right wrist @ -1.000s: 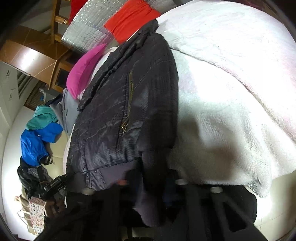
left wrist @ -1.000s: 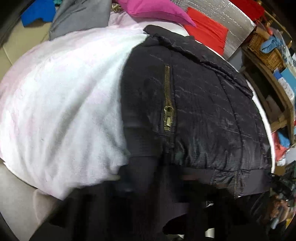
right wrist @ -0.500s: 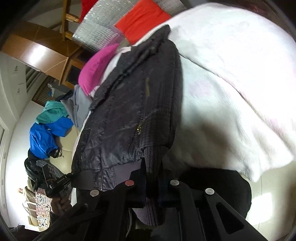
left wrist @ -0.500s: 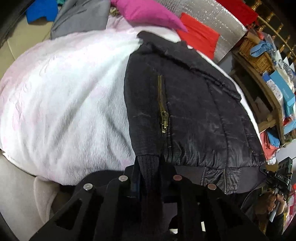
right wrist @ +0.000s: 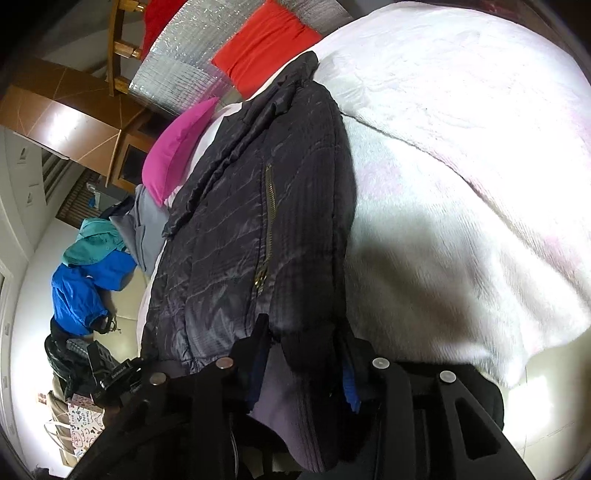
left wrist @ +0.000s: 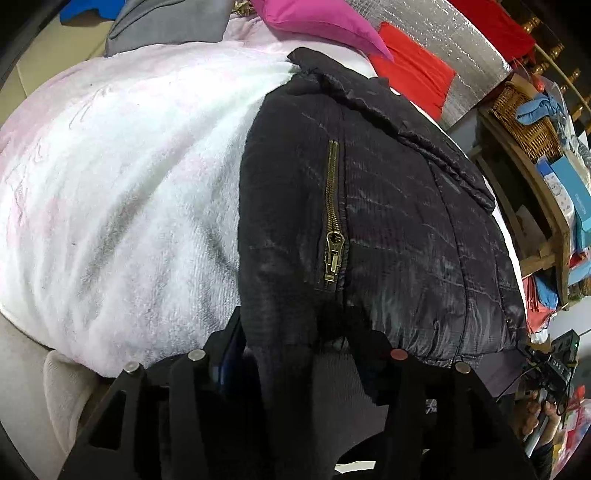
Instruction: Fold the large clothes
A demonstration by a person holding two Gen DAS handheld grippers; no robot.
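A black quilted jacket (left wrist: 388,229) (right wrist: 229,258) with a brass pocket zipper (left wrist: 334,236) lies flat on a white and pink fluffy blanket (left wrist: 129,184) (right wrist: 461,184), its collar at the far end. My left gripper (left wrist: 291,332) is at the jacket's near edge. Its jaws are opening, with a dark ribbed cuff (left wrist: 280,369) hanging loose between the fingers. My right gripper (right wrist: 301,339) is also at the near edge. Its jaws are opening too, around a ribbed cuff (right wrist: 306,350) that the pads no longer press.
Beyond the collar lie a pink cushion (left wrist: 317,22), a red cushion (left wrist: 413,70) and a silver foil mat (left wrist: 461,48). A wooden shelf with a wicker basket (left wrist: 524,122) stands to the right. Grey (right wrist: 144,229) and blue (right wrist: 85,291) garments lie beside the blanket.
Both grippers were shut on the ribbed cuffs; their fingers have now spread apart and the cuffs hang loose between them. The jacket has settled flat on the blanket.
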